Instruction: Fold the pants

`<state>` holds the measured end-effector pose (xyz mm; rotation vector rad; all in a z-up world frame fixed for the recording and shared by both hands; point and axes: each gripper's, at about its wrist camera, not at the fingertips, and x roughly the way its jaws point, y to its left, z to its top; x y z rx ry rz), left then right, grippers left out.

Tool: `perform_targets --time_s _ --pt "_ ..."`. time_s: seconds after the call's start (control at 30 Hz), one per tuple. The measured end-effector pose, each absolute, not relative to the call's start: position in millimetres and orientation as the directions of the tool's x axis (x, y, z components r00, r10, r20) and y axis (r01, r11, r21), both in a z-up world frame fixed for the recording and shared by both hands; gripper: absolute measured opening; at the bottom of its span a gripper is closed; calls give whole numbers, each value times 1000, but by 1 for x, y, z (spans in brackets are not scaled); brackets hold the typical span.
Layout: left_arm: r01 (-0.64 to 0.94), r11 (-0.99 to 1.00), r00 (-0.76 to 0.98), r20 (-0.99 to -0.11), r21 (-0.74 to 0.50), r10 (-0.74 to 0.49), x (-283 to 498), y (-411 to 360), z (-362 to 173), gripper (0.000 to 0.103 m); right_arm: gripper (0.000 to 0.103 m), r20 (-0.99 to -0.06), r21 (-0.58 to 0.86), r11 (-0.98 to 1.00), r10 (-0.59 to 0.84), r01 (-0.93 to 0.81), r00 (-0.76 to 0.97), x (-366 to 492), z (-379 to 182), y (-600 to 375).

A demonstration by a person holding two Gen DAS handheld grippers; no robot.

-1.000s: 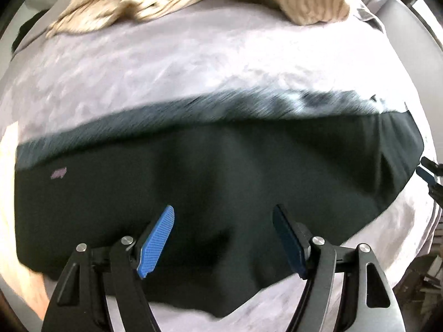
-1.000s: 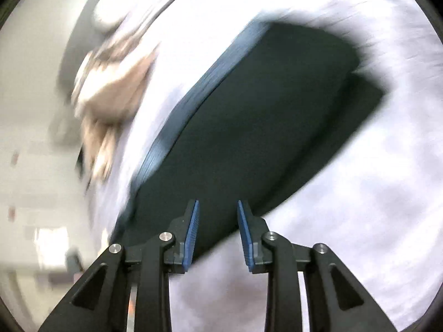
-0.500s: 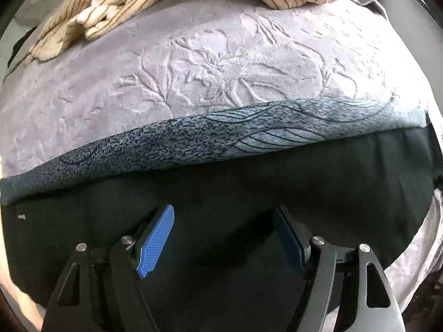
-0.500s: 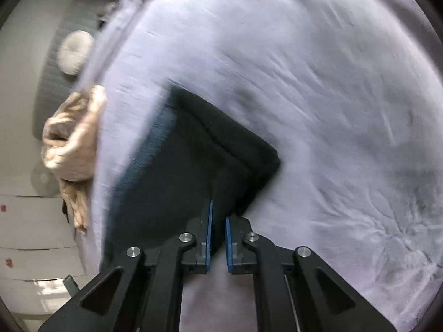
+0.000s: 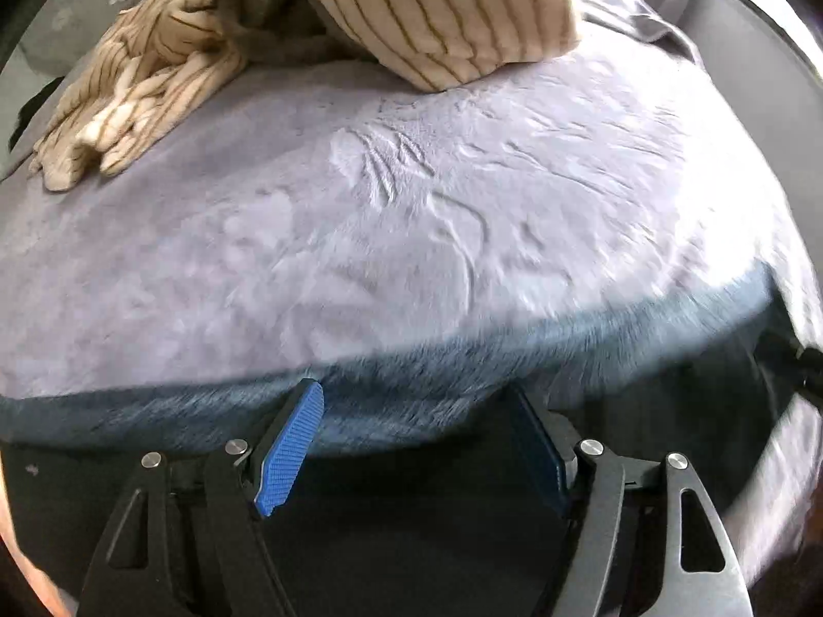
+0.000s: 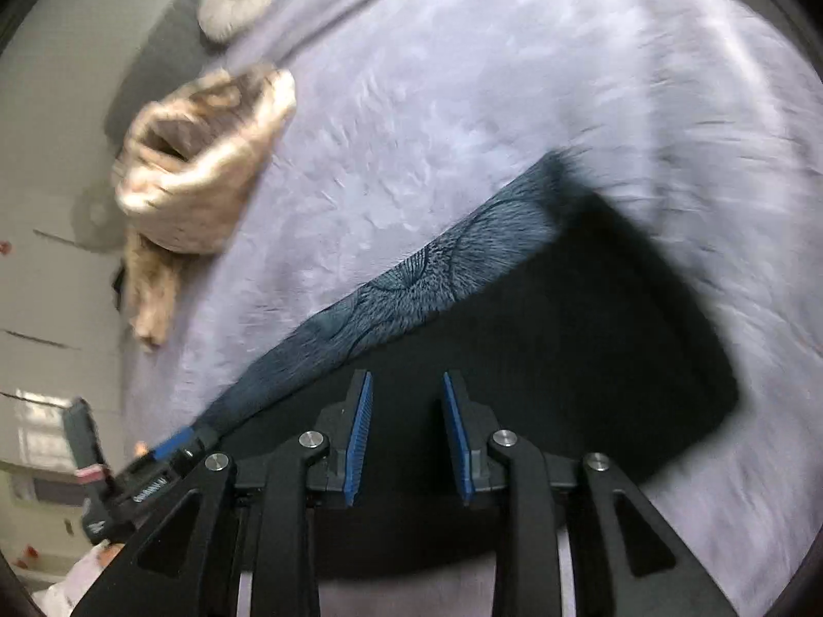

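Dark folded pants point(image 5: 411, 504) with a blue-grey patterned band point(image 5: 154, 411) lie flat on a lilac plush bedspread point(image 5: 411, 216). My left gripper point(image 5: 411, 442) is open and empty over the pants, its fingertips at the band. In the right wrist view the pants point(image 6: 591, 360) run from lower left to centre right, with the band point(image 6: 411, 288) along their far edge. My right gripper point(image 6: 406, 437) is open and empty above the pants. The left gripper's blue tip point(image 6: 170, 445) shows at the band's lower left end.
A cream striped blanket and pillow point(image 5: 422, 15) are heaped at the bed's far side, also in the right wrist view point(image 6: 206, 159). A round pale cushion point(image 6: 236, 0) lies beyond. The bed's edge drops off at the right point(image 5: 792, 267).
My left gripper has moved forward over the pants to the patterned band. My right gripper was nearly shut at the pants' edge and has opened, now over the pants.
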<state>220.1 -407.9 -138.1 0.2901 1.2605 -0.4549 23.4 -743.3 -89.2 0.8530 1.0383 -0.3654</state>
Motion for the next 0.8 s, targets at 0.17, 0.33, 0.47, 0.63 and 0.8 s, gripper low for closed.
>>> perform_targets --time_s 0.17,0.33,0.47,0.63,0.8 --pt "405 914 264 -955 -16 -134 258 -406 -150 75 24 -893 343 616 -20 709 449 24 -92 -777" --pt "359 933 290 -952 12 -100 269 -367 -122 75 38 -888 376 537 -24 755 459 -12 -68 -797" --pt "342 939 308 -948 38 -74 251 -325 -95 75 47 -885 395 541 9 742 465 -32 -53 -781" --pt "249 967 290 -957 50 -25 215 -240 -67 75 47 -860 474 578 140 665 491 -21 -48 -731" --pt "173 984 271 -963 41 -7 184 -152 -65 75 47 -840 512 714 297 478 454 29 -29 -647"
